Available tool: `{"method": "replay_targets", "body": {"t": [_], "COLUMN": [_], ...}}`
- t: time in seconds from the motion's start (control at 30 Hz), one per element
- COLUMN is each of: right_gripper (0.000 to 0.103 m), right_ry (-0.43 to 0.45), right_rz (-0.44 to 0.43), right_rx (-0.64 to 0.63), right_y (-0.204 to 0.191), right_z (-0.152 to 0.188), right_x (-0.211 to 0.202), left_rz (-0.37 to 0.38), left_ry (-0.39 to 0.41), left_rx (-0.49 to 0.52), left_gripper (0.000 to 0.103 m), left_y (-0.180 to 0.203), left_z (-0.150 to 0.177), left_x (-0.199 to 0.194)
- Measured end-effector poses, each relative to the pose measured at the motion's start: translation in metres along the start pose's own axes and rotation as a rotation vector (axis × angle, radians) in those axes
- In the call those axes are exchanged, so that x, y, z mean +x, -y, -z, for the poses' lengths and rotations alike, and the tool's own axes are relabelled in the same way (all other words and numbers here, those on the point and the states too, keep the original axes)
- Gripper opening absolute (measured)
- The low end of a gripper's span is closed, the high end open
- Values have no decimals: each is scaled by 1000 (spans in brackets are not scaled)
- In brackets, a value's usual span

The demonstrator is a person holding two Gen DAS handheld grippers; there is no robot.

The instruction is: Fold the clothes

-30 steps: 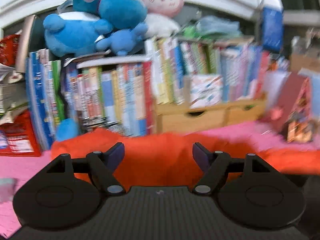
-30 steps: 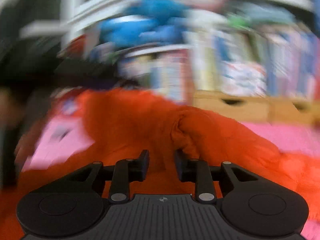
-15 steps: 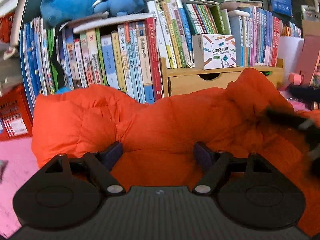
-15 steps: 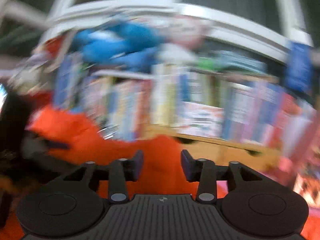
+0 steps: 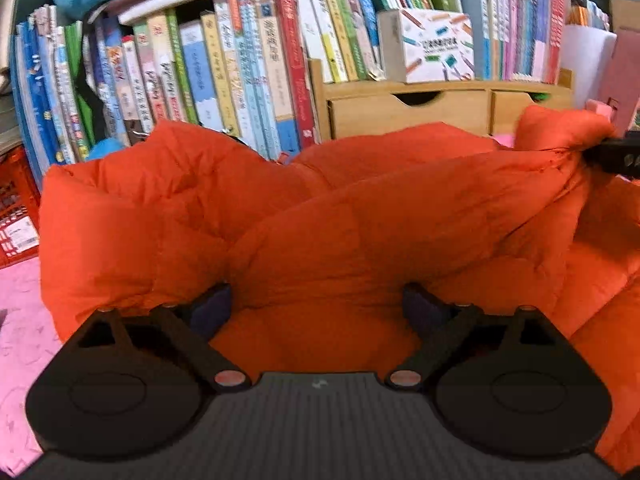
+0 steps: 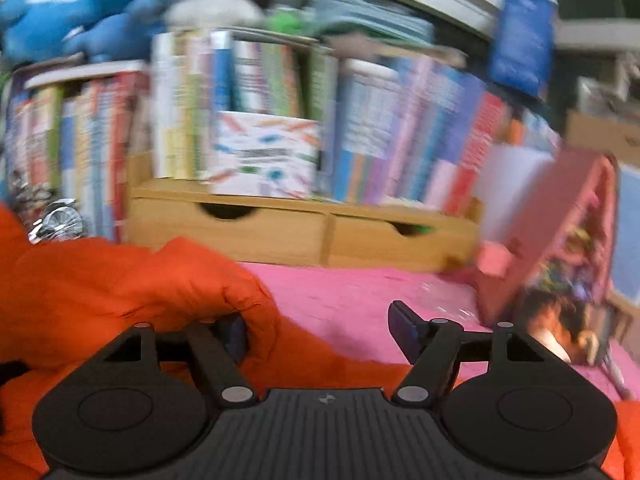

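Observation:
A puffy orange jacket (image 5: 360,216) lies bunched on the pink cover, filling the middle of the left wrist view. My left gripper (image 5: 316,308) is low over its near edge, jaws wide and still opening, with a bulge of jacket between the pads but not pinched. In the right wrist view, the jacket's (image 6: 132,288) right end folds over the left finger (image 6: 236,338) of my right gripper (image 6: 320,332). Its jaws are opening, with only the jacket's edge and pink cover between them. That right gripper's dark tip (image 5: 616,156) shows at the jacket's far right corner.
Behind the jacket stands a row of books (image 5: 224,72) and a wooden drawer box (image 5: 408,112) with a white printed box (image 5: 432,44) on top. Blue plush toys (image 6: 80,20) sit above. A red crate (image 5: 16,216) is at the left, a pink house-shaped box (image 6: 560,248) at the right.
My left gripper sank toward the jacket and its jaws spread wider. My right gripper swung right from the jacket's middle to its right end and opened from nearly shut.

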State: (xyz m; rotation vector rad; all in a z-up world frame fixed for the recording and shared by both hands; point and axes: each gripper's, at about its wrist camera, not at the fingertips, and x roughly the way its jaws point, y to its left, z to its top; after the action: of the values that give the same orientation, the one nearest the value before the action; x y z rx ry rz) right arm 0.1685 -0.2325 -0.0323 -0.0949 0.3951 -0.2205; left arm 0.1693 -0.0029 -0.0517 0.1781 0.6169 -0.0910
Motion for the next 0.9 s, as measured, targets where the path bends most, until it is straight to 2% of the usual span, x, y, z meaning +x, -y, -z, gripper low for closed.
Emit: {"method": "replay_targets", "body": {"t": [0.17, 0.3, 0.33, 0.37, 0.4, 0.43, 0.47, 0.5, 0.53, 0.6, 0.7, 0.73, 0.77, 0.8, 0.87, 0.9], "right_gripper": [72, 72, 71, 69, 62, 55, 53, 52, 52, 52, 53, 50, 43, 13, 9, 9], "right_ry": [4, 49, 48, 32, 11, -14, -24, -13, -3, 6, -41, -57, -70, -79, -98, -104], "right_rz": [31, 39, 25, -16, -82, -200, -304, -347, -370, -356, -382, -391, -392, -381, -359, -359], "right_rx": [96, 143, 164, 202, 237, 266, 275, 254, 217, 113, 103, 99, 118, 174, 285, 354], "right_y": [45, 55, 56, 59, 63, 67, 68, 67, 63, 47, 31, 25, 24, 31, 44, 55], "right_z": [3, 3, 4, 5, 6, 8, 10, 11, 12, 9, 8, 7, 7, 7, 7, 8], "right_x": [0, -27, -34, -41, -47, -50, -53, -56, -59, -58, -34, -26, -21, -19, -16, -16], "left_rz": [51, 95, 86, 77, 57, 42, 28, 10, -9, -35, -51, -52, -48, -43, -25, 12], "left_ry": [-5, 4, 2, 0, -6, -5, -4, -3, -1, -1, -4, -5, -7, -8, -11, -6], "left_rx": [32, 26, 22, 17, 12, 12, 13, 22, 31, 52, 59, 57, 51, 45, 28, 27], "left_gripper": [99, 100, 101, 101, 102, 103, 103, 103, 103, 103, 103, 103, 103, 103, 103, 103], "left_y": [5, 3, 3, 3, 3, 4, 5, 7, 9, 12, 13, 13, 12, 10, 7, 7], "left_z": [0, 1, 0, 0, 0, 0, 0, 0, 1, 4, 5, 5, 5, 4, 4, 4], "left_x": [0, -2, -1, -1, 0, 0, -1, -2, -3, -7, -9, -9, -9, -9, -8, -9]}}
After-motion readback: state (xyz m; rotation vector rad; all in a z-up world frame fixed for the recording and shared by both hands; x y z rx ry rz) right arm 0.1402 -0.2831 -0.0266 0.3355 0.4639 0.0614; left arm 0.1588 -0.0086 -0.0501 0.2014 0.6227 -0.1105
